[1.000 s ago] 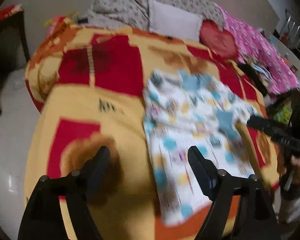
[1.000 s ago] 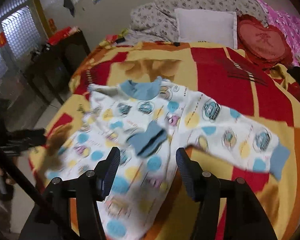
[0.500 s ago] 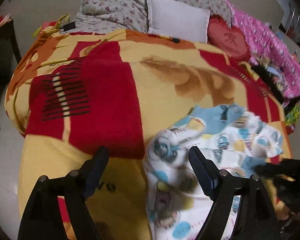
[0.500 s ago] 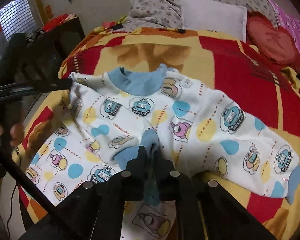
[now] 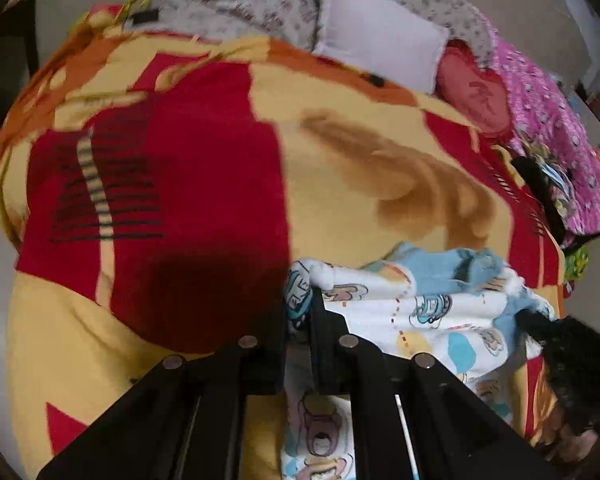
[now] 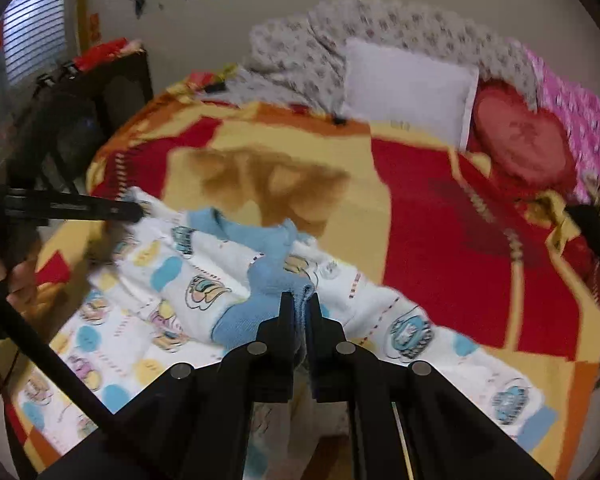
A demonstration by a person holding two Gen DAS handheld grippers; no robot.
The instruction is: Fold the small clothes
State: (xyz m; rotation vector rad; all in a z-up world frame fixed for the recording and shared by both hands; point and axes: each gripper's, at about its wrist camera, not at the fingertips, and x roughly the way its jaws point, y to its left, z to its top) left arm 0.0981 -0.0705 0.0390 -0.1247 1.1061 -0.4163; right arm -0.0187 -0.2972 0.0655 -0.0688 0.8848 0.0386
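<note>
Garment (image 6: 204, 292): a small white printed top with blue collar and cuffs, lying bunched on the red-and-yellow blanket (image 6: 440, 208) of the bed, toward its near edge.

Left hand-held gripper (image 5: 300, 304): pressed together, pinching the white shoulder edge of the garment beside the blue collar (image 5: 432, 272). One second ago its fingers stood spread above the blanket with nothing between them; half a second ago they were still spread at the garment's edge. The same gripper shows in the right wrist view (image 6: 132, 210) as a dark bar meeting that corner of cloth.

Right hand-held gripper (image 6: 300, 308): pressed together on the blue cuff (image 6: 268, 284), which is folded over the chest of the garment. One second ago its fingers were spread over the cuff; half a second ago they had already closed on it.

Garment shape: a second ago it lay flat with both sleeves out. Now the collar end is gathered and raised into folds between the two grips. The far sleeve (image 6: 480, 368) still trails flat to the right.

Background: pillow (image 6: 408, 88) and heart cushion (image 6: 520, 136) at the head of the bed, unchanged.
</note>
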